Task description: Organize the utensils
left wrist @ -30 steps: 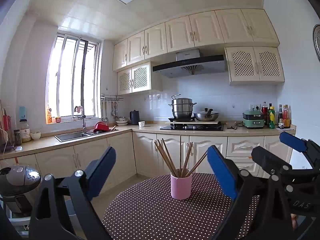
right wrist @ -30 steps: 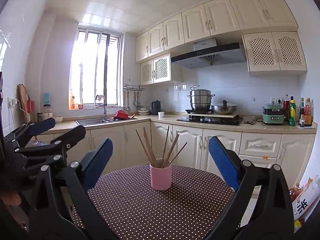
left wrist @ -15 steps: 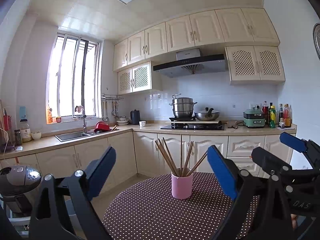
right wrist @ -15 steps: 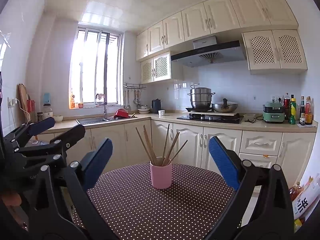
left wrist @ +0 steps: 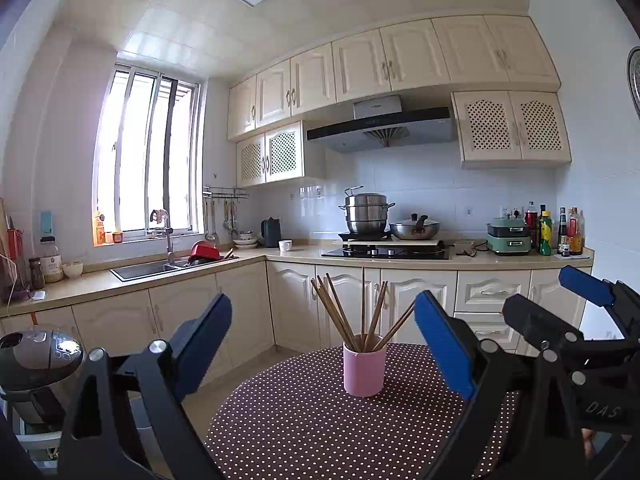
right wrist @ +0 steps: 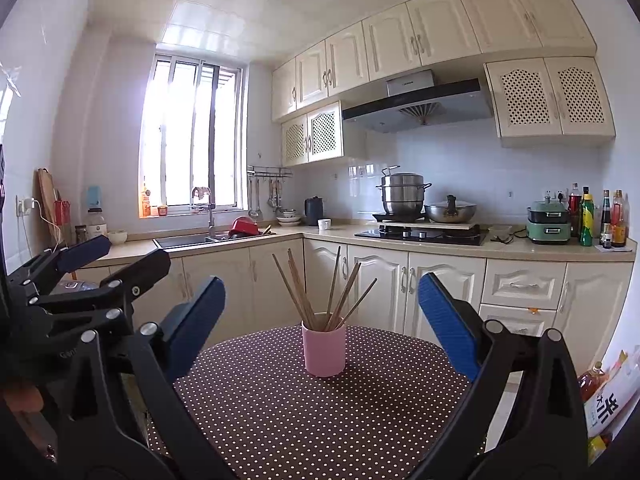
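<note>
Pink against the brown polka-dot tabletop (left wrist: 304,420), the ceramic cup (left wrist: 364,370) stands upright, a handful of wooden chopsticks (left wrist: 360,316) fanned out of it; from our left wrist view almost nothing has changed over the last second, only a slight drift of the frame, so we judge that the sorting has not really begun. Our left claw (left wrist: 322,344) hangs level above the near edge of the tabletop, pointed at the cup, its blue pads spread wide and holding nothing. At the right edge of this view the right claw (left wrist: 560,300) shows beside it, also spread. From the right wrist view the same cup (right wrist: 323,350) sits well ahead with the chopsticks (right wrist: 320,292) leaning every way, and again the scene has barely shifted. Our right claw (right wrist: 320,320) is level, wide open and empty, framing the cup from a distance, the left claw (right wrist: 108,256) alongside it.
</note>
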### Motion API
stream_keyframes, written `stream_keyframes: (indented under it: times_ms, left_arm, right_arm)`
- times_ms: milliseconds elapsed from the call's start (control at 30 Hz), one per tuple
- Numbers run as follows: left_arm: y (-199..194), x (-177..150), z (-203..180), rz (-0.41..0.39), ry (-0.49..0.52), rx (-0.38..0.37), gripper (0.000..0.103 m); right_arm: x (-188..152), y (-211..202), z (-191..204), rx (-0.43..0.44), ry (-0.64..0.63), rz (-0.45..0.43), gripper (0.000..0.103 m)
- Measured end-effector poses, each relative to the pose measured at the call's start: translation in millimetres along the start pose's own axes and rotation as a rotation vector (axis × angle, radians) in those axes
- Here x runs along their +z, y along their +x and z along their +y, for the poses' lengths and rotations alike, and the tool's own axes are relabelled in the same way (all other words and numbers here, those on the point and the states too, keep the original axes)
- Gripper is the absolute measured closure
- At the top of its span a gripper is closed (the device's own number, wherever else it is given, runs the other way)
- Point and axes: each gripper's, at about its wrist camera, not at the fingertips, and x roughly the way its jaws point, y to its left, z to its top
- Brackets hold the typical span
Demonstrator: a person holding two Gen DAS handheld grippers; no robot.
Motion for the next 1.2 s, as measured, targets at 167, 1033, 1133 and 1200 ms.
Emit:
stream_keyframes:
  times_ms: [167,1033,1133,1200]
  left_arm:
    - [-0.1,0.0,-0.2,-0.001,0.0,0.001,0.012]
    - [-0.2,-2.0,-0.4,-0.002,0.001,0.005,0.012]
    - [-1.0,-0.8,-1.1,0.001,0.003,0.005,0.012]
    - [-1.3,-0.5,-1.4,0.002,0.004,0.007,0.012]
  right_arm:
    - [-0.7,-0.3,0.8,0.001,0.0,0.001,0.008]
    - [0.5,2.1,0.8,0.003,0.007,0.001,0.008]
    - [1.0,2.4,0.5,0.002,0.007,0.002,0.008]
    - [1.1,2.7,0.0,0.002,0.009,0.004,0.008]
